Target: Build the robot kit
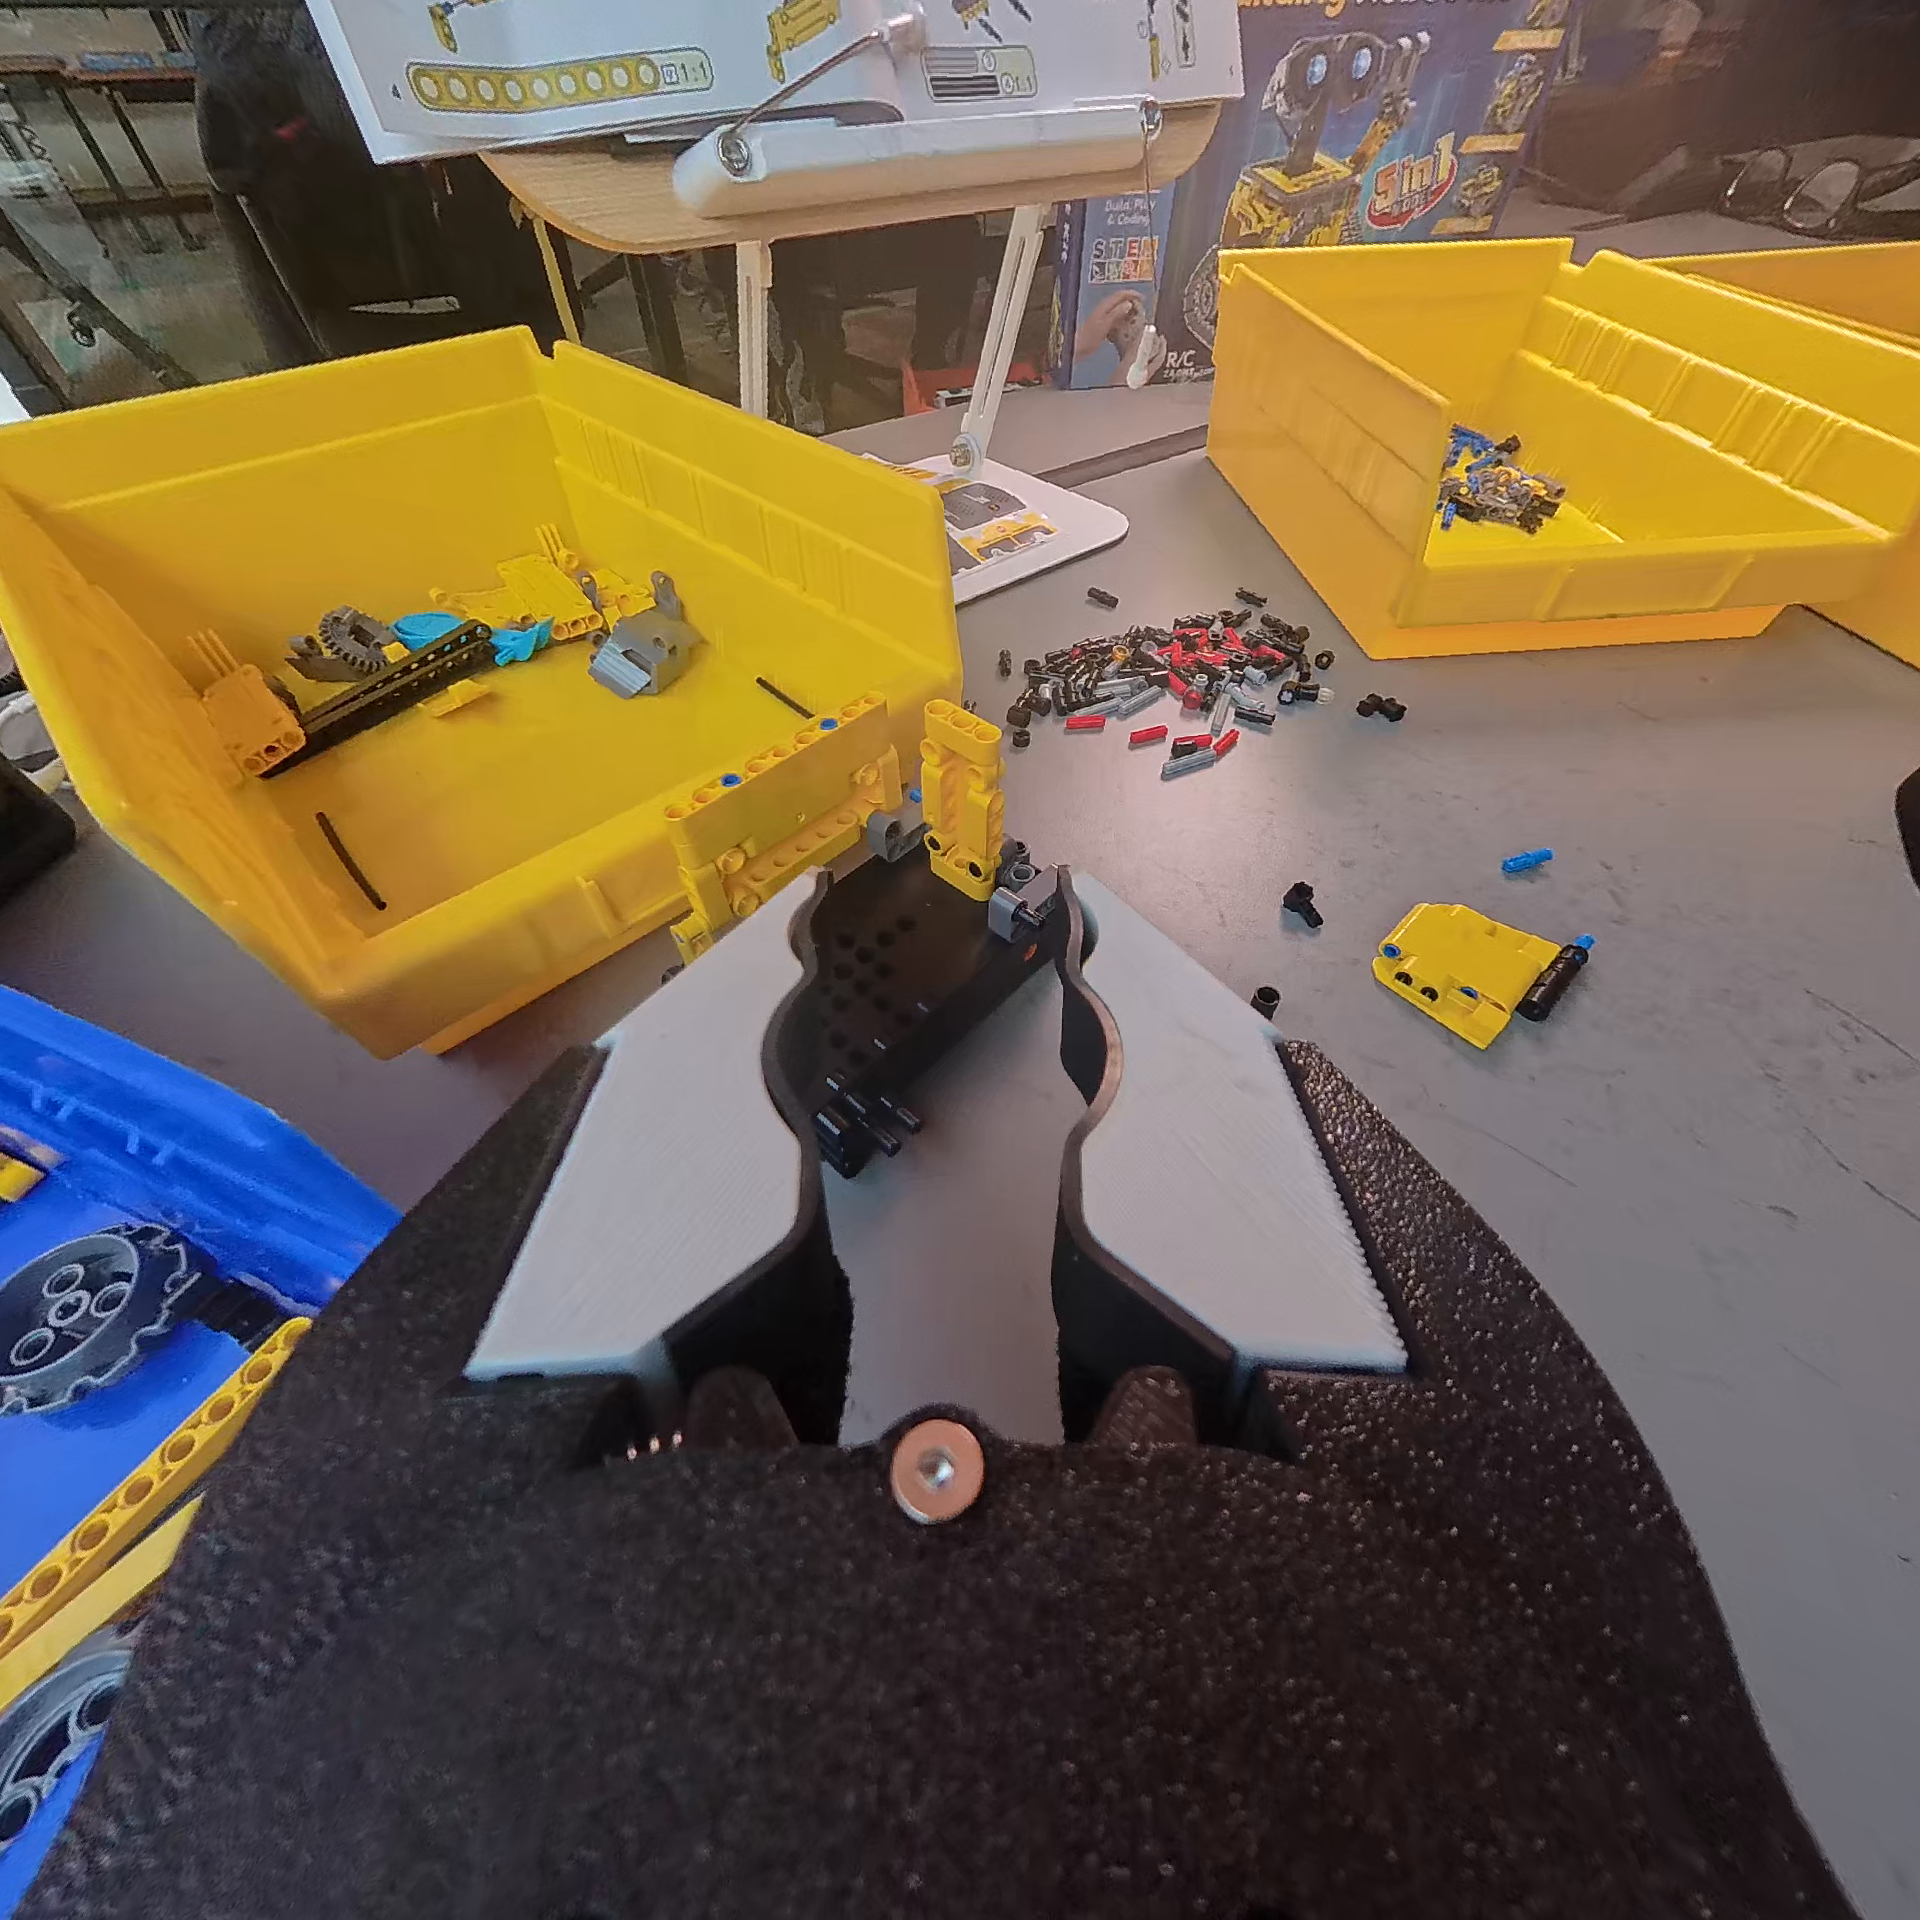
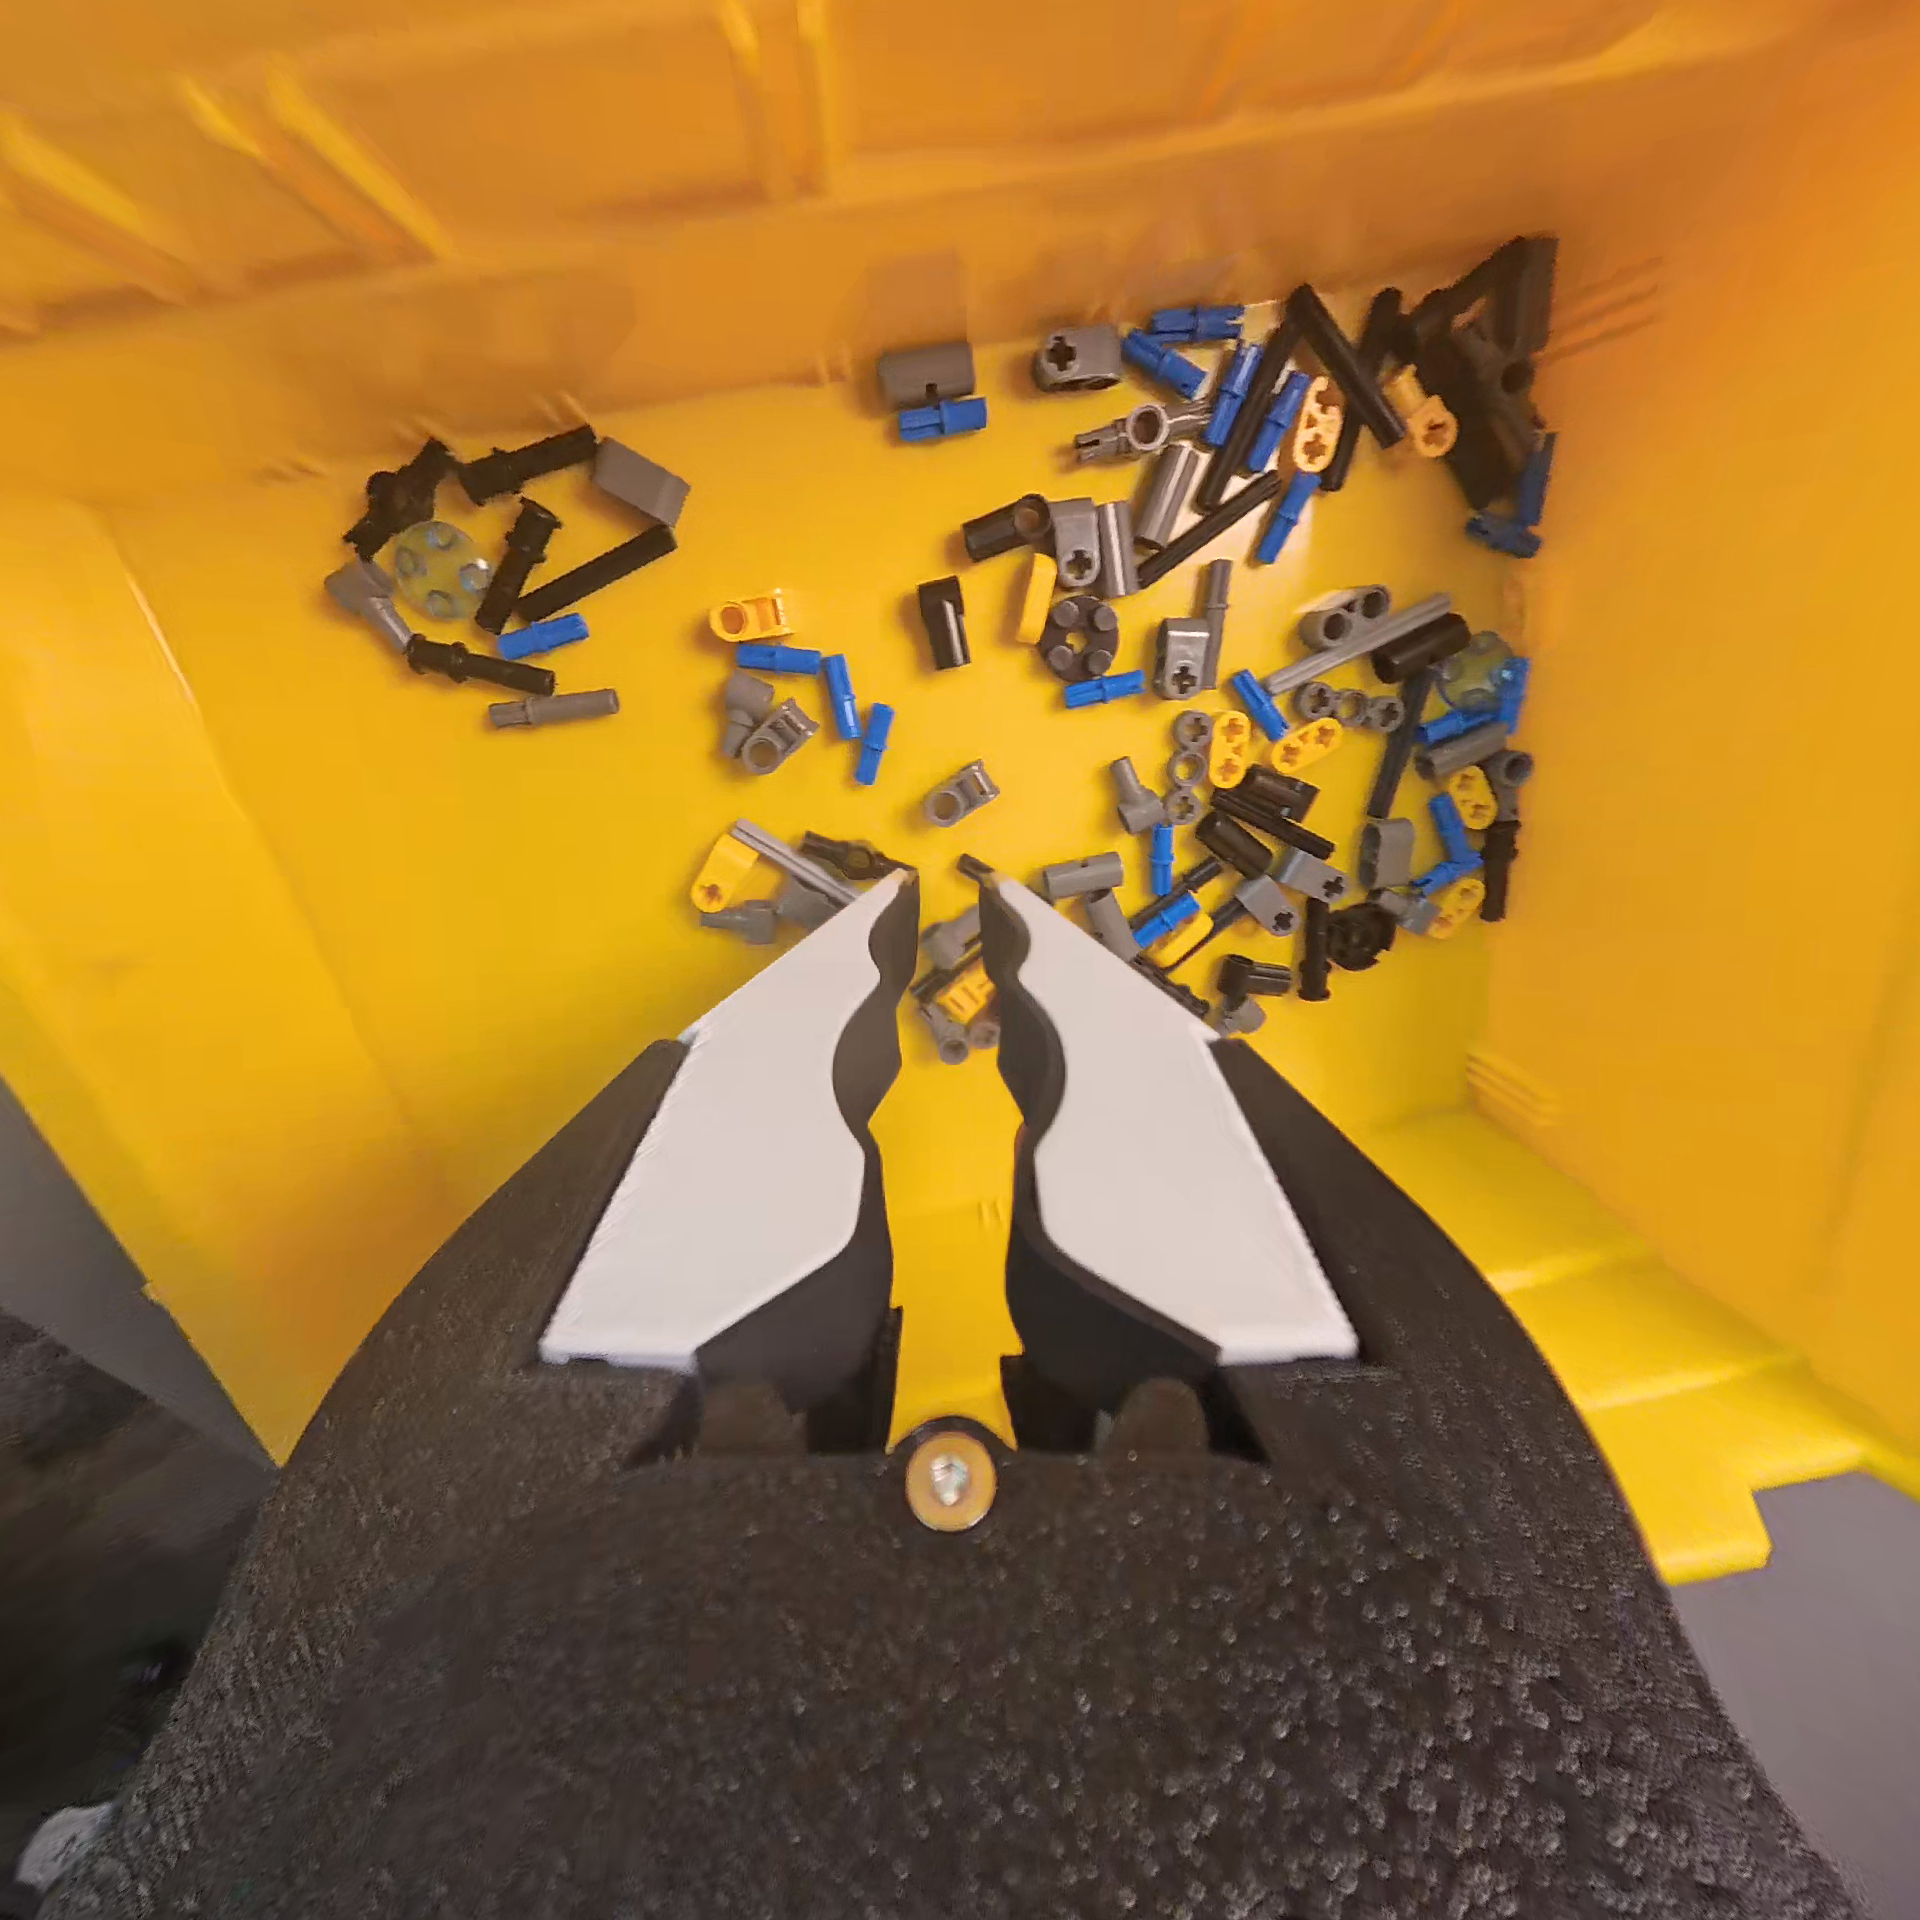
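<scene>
Left hand-held gripper (image 1: 940,894) clamps a studded black-yellow brick assembly (image 1: 914,935); right hand-held gripper (image 2: 948,878), slightly parted, empty, over small plastic pins (image 2: 1195,707) in a smooth yellow bin (image 2: 312,935).

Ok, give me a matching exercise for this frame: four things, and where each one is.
1. black perforated block assembly with yellow beams
2. flat yellow plastic panel
3. pile of red, black and grey plastic pins
4. scattered blue, grey and black connectors

A. lying alone on the grey table
B. in the yellow plastic bin under the right claw
C. gripped in the left claw
D. heaped on the table

Pairs: 1-C, 2-A, 3-D, 4-B
</scene>
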Demonstrator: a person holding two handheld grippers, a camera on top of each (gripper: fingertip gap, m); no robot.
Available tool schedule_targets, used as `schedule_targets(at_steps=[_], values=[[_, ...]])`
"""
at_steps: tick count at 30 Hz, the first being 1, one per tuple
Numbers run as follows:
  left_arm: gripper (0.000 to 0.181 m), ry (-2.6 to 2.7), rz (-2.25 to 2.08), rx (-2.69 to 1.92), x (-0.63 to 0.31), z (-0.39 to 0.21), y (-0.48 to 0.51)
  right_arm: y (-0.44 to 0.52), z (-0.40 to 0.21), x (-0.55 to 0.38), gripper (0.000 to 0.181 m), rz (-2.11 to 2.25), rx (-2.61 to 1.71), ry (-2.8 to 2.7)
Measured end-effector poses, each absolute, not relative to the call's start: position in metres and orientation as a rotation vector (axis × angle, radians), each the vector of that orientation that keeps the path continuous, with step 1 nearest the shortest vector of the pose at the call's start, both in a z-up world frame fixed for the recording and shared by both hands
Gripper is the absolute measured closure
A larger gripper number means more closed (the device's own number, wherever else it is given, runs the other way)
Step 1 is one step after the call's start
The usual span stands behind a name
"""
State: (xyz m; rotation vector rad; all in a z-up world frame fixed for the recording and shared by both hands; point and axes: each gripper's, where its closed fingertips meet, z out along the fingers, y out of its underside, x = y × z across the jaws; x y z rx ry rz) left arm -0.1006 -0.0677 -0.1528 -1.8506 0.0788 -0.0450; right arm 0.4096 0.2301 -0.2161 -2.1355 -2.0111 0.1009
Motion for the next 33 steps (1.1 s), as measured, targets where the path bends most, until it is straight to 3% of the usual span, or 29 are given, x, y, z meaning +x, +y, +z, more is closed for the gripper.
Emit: schedule_targets(at_steps=[8, 22, 26, 33], values=[[0.141, 0.081, -0.037, -1.853, -0.100, -0.153, -0.067, 0.258, -0.221, 0.429, 0.170, -0.117, -2.160, -1.975], [0.141, 0.087, -0.033, -1.866, -0.100, -0.155, -0.066, 0.242, -0.231, 0.422, 0.170, -0.049, -2.143, -2.105], [0.141, 0.087, -0.040, -1.873, -0.100, -0.157, -0.066, 0.238, -0.226, 0.421, 0.177, 0.000, -2.157, -2.094], [0.142, 0.095, -0.044, -1.887, -0.099, -0.159, -0.065, 0.240, -0.214, 0.426, 0.170, 0.000, -2.148, -2.046]])
